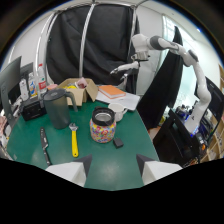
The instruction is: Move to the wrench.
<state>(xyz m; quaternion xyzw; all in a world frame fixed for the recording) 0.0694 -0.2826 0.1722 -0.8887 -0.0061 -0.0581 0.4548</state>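
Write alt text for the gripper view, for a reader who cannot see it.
The hand-held gripper hangs open over a green table, its fingers apart and empty, with a yellow-handled wrench lying just ahead of the left finger. Beside the wrench stand a grey pitcher and a jar of colourful candy; a white robot arm stands beyond the table.

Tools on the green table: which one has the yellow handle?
The wrench, just ahead of the open gripper. The dark tool left of it has no yellow.
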